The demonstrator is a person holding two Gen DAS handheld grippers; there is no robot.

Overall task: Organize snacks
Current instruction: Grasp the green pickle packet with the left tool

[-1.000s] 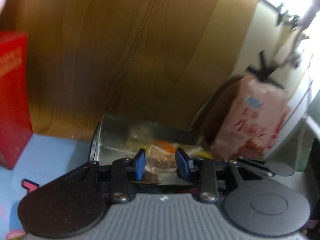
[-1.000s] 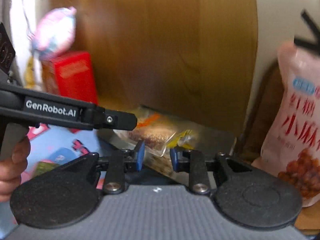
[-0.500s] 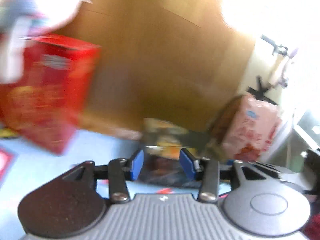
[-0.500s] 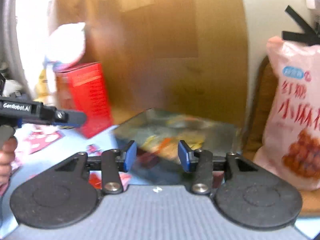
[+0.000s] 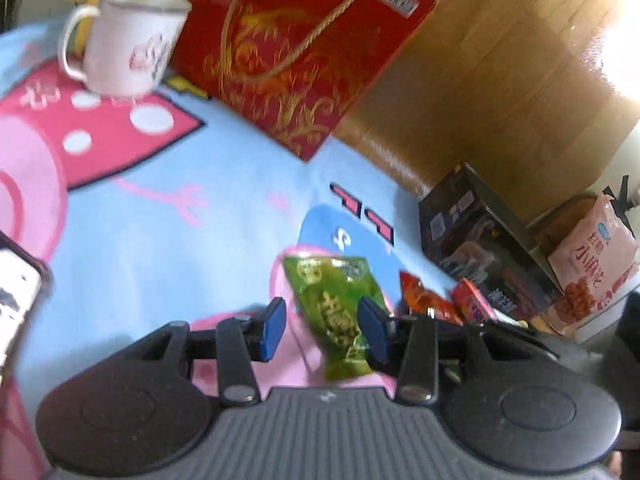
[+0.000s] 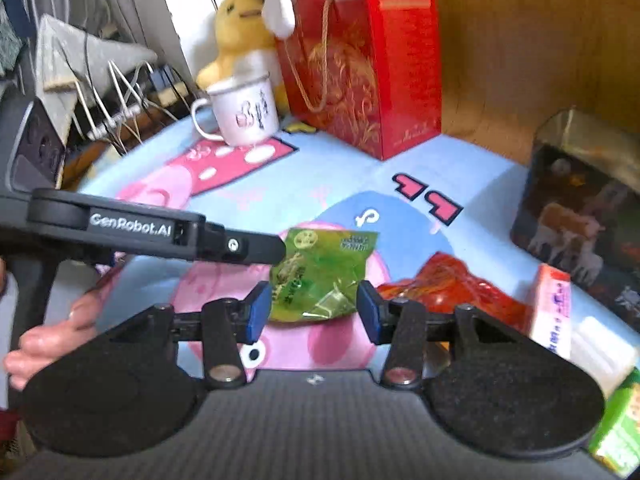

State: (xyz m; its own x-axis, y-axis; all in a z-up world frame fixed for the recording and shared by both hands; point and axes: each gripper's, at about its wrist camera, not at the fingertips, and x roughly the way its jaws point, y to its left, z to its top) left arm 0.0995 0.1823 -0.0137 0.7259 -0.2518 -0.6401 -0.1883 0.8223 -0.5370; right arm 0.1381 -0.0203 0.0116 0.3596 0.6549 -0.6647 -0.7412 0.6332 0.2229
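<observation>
A green snack packet (image 5: 336, 312) lies flat on the blue cartoon cloth (image 5: 180, 240). My left gripper (image 5: 323, 330) hovers just over it, open, with the packet showing in the gap between the blue pads and no pad pressing on it. My right gripper (image 6: 313, 316) is also open, and the same green packet (image 6: 320, 276) lies just beyond its tips. The left gripper (image 6: 272, 250) reaches in from the left, its tip at the packet's edge. A red packet (image 6: 448, 288) and a pink-white box (image 6: 552, 312) lie to the right. A dark tin (image 6: 580, 216) stands behind them.
A red gift bag (image 5: 300, 52) and a white mug (image 5: 124, 48) stand at the back of the cloth, with a yellow plush duck (image 6: 236, 32) behind. A pink snack bag (image 5: 592, 264) leans beyond the tin. A green box (image 6: 616, 428) sits bottom right, and a phone (image 5: 16, 300) far left.
Both grippers have swung left and down, away from the tin with its snacks, to the cloth over the green packet. Both pairs of jaws stand wider than before.
</observation>
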